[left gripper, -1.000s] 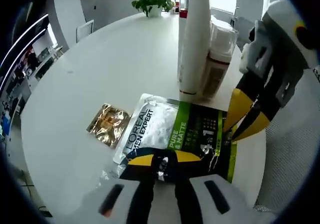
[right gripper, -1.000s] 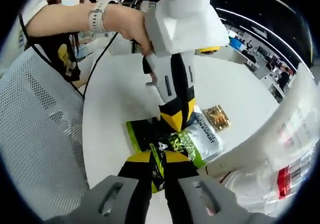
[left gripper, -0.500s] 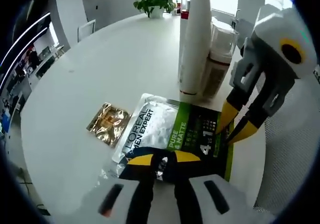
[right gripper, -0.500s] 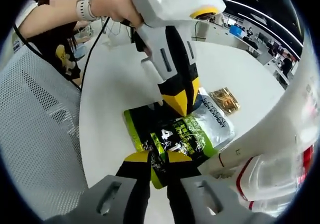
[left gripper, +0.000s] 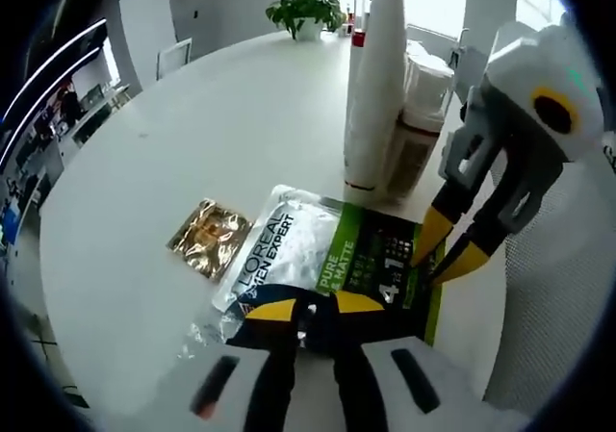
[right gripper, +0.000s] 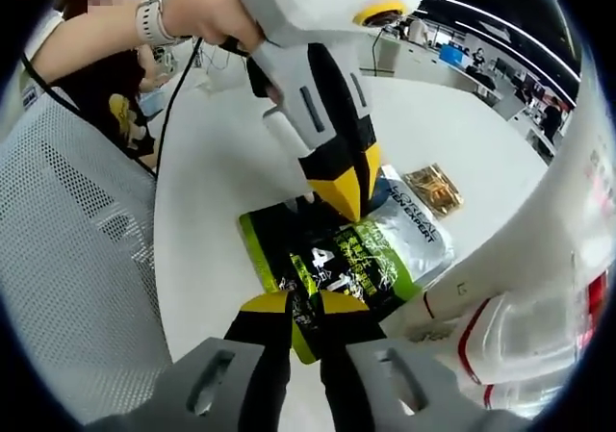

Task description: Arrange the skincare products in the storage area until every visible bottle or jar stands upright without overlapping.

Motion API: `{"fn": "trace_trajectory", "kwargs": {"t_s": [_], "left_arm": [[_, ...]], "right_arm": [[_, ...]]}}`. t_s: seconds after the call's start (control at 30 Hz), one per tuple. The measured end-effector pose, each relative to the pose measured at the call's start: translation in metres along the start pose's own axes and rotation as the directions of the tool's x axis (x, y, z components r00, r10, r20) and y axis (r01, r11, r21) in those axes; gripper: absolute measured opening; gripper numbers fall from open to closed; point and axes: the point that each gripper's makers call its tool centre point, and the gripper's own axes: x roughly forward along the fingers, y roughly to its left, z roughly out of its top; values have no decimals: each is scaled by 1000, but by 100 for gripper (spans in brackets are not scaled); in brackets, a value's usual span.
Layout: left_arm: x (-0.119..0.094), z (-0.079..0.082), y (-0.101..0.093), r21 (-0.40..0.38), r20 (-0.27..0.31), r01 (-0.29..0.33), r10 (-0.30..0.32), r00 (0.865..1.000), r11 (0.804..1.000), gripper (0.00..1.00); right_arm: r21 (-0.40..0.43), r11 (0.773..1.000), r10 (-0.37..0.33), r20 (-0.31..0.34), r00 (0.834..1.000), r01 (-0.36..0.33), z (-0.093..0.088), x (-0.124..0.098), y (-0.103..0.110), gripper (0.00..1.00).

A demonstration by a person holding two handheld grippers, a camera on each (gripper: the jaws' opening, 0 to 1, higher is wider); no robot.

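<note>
A green, black and silver L'Oreal Men Expert sachet (left gripper: 332, 257) lies flat on the white round table (left gripper: 192, 124). My left gripper (left gripper: 306, 309) is shut on its near edge. My right gripper (left gripper: 431, 256) comes in from the right and pinches the sachet's right edge. In the right gripper view the sachet (right gripper: 348, 259) runs between my right gripper (right gripper: 306, 307), shut on its near end, and my left gripper (right gripper: 345, 199) at its far end. A tall white bottle (left gripper: 373, 76) and a clear-capped bottle (left gripper: 420, 114) stand upright just behind the sachet.
A small gold sachet (left gripper: 210, 237) lies to the left of the big one. A potted plant (left gripper: 310, 4) stands at the table's far edge. A grey mesh chair (right gripper: 77, 259) is beside the table. A person's arm with a watch (right gripper: 159, 23) holds the left gripper.
The right gripper has tilted and slid a little inward along the sachet's right edge. The sachet has barely shifted. The left gripper keeps its hold.
</note>
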Motion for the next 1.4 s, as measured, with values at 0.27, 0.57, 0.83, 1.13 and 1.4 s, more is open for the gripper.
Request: {"fn": "trace_trajectory", "kwargs": {"t_s": [0.27,0.57,0.83,1.13,1.4], "left_arm": [[-23,10,-5,9,30,-43,43,999,999,12],[-37,13,-12,1,46,-61,61,997,998,14],[-52,15,-24,-14,53,-89,90,995,996,19],[-75,18,-35,-21,45,-127,128,991,992,23],[-94,21,-46,-31,40,-138,139,989,990,29]], "right_arm": [[-2,1000,-10,-7,1000,10,0,-2,-1,15],[13,1000,-25,45,999,24,13,-23,1,14],[51,998,-44,84,996,40,20,-53,4,15],[82,995,-64,97,993,56,19,-85,7,18],[116,989,-100,71,993,91,6,-116,4,26]]}}
